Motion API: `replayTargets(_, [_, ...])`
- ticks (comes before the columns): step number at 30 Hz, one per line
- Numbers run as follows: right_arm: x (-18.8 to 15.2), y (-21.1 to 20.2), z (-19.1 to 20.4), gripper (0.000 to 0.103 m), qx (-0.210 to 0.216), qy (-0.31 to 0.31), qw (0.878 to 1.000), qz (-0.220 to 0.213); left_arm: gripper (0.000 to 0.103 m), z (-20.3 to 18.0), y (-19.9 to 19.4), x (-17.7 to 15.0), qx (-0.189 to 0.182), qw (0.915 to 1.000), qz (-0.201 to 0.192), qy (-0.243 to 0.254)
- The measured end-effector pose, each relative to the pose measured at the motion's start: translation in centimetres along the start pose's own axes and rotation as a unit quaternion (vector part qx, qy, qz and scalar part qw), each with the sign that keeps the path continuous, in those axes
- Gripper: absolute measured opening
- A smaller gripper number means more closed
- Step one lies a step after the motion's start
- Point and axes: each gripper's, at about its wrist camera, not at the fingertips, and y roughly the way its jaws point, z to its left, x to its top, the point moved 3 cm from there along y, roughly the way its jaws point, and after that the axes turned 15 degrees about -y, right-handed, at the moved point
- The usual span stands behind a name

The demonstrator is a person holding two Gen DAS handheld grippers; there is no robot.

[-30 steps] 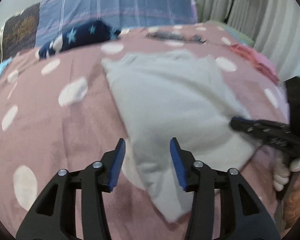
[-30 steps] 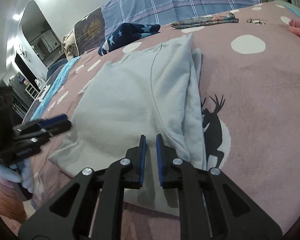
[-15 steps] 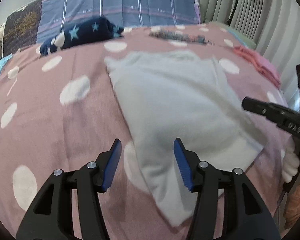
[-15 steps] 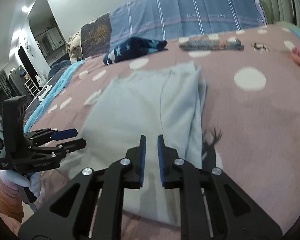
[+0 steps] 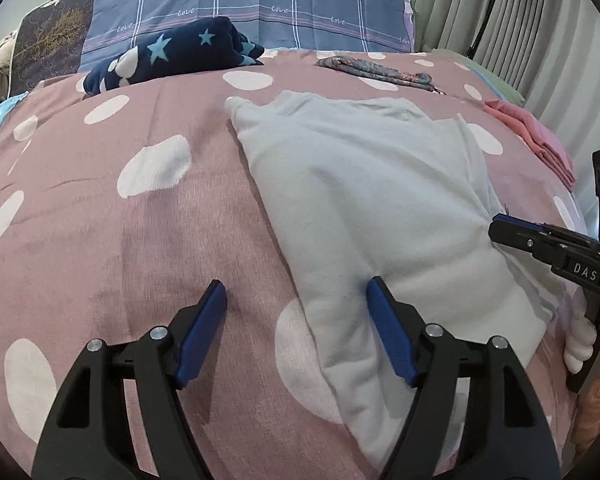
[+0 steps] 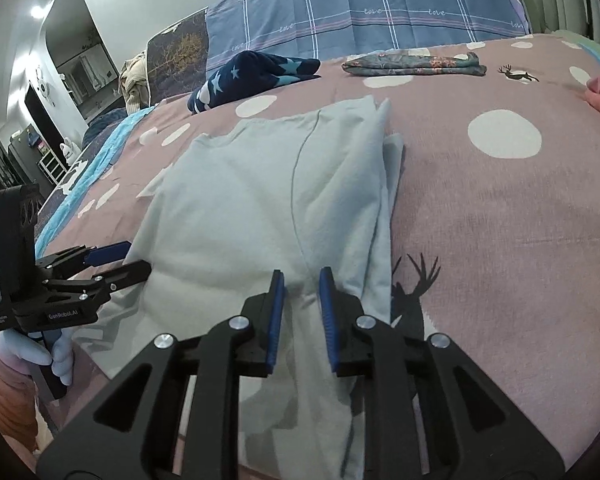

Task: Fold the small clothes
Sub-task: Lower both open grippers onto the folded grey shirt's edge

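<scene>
Fabric first: the pale grey-blue top (image 5: 364,200) is soft knit, light and limp, already doubled lengthwise on the pink dotted bedspread (image 5: 100,232). Expect it to sag and slide over itself when lifted, with the loose layers along its far-right edge separating. It lies directly ahead of both grippers, hem end nearest you, neckline farthest away.

Left gripper (image 5: 296,326): jaws opening, wide apart. Its right pad (image 5: 388,332) rests at the garment's near-left fold, its left pad (image 5: 204,328) over bare bedspread. The folded edge runs between the pads, but nothing is pinched.

Right gripper (image 6: 302,316): jaws opening, a narrow gap showing. Cloth lies under and between the fingers near the hem, just left of the deer print (image 6: 412,284); the pads do not press on it.

Hold advice: take the hem corners, one per gripper, biting all layers at once, so the doubled stack stays aligned for a fold toward the neckline.

Pose: both tools tilt steeply down toward the bed, side by side. Your gloved left hand (image 6: 32,356) wraps the left handle; the right gripper's handle hand (image 5: 580,344) shows at the left view's right edge.
</scene>
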Motion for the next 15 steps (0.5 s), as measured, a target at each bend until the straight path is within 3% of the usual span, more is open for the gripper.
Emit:
replayTargets(7, [0.8, -0.4, 0.7, 0.027, 0.001, -0.027, 1.0, 0.016, 0.074, -1.0, -0.6, 1.7, -0.03, 0.9994, 0.015, -0.012])
replayTargets(10, [1.9, -2.0, 0.8, 0.03, -0.021, -0.043, 0.999, 0.0, 0.074, -1.7, -1.1, 2.8, -0.021, 0.9997, -0.009, -0.001])
replayTargets(15, [2.0, -3.7, -1.2, 0.036, -0.039, -0.019, 0.999, -0.017, 0.074, -0.7, -0.2, 2.6, -0.016, 0.9997, 0.007, -0.017])
